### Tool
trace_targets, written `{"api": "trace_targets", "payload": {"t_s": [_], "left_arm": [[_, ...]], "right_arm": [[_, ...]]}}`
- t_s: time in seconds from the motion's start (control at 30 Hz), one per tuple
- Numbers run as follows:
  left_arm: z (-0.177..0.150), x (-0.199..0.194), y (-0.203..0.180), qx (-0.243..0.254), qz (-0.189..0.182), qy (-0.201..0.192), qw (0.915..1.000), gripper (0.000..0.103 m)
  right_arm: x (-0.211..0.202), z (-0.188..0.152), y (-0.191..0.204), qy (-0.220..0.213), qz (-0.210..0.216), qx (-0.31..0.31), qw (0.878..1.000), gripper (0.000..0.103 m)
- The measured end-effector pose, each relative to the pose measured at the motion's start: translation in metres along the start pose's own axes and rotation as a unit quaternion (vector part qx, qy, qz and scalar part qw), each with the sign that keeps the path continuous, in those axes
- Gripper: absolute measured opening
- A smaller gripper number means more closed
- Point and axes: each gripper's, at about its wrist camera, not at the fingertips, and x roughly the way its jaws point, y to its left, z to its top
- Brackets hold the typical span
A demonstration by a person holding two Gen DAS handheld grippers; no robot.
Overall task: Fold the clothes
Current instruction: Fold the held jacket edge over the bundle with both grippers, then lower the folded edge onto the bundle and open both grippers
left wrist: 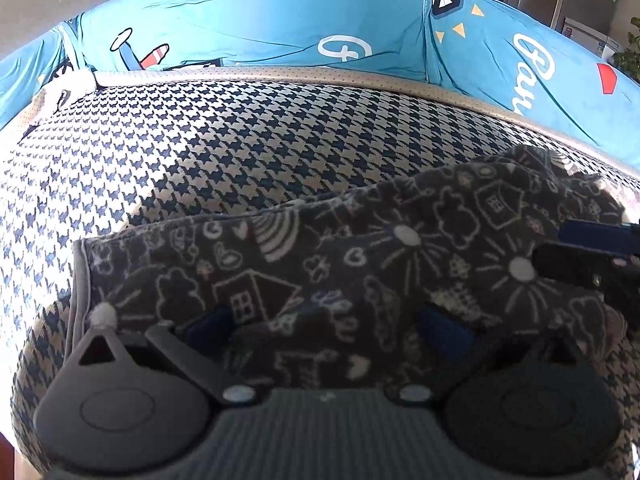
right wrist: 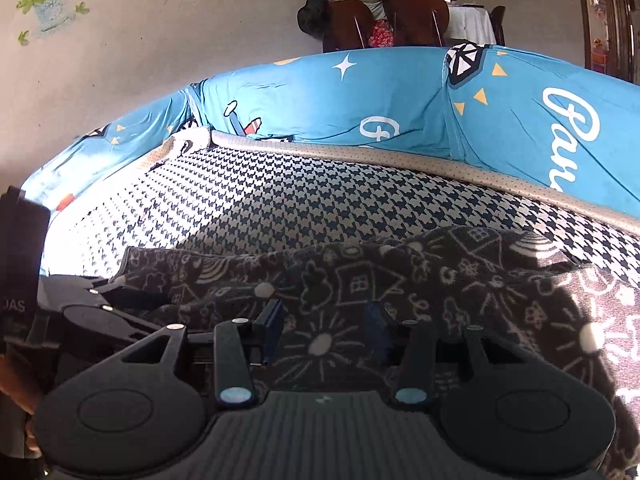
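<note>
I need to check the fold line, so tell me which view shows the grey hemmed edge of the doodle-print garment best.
The left wrist view: the doodle-print garment shows its grey hemmed edge and corner against the houndstooth cover. The right wrist view shows only that edge's far end, partly behind the left gripper.

Bright daylight from the left whitens the houndstooth cushion [right wrist: 68,240]; near hand-held gripper parts sit dim in shadow, soft-focused; fisheye bends the edges, corners dark.
</note>
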Motion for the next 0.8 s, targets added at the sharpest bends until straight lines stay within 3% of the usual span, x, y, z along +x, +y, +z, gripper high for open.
{"api": "trace_targets", "payload": {"t_s": [0.37,0.8], "left_arm": [[-0.005,0.002,-0.012,0.025,0.021,-0.002,0.9995,0.103],[-0.005,0.004,-0.024,0.041,0.035,0.005,0.9985,0.103]], "right_arm": [[0.008,-0.037,0.012,0.045,-0.021,-0.091,0.995,0.046],[0.005,-0.039,0.024,0.035,-0.05,-0.135,0.989,0.046]]}}
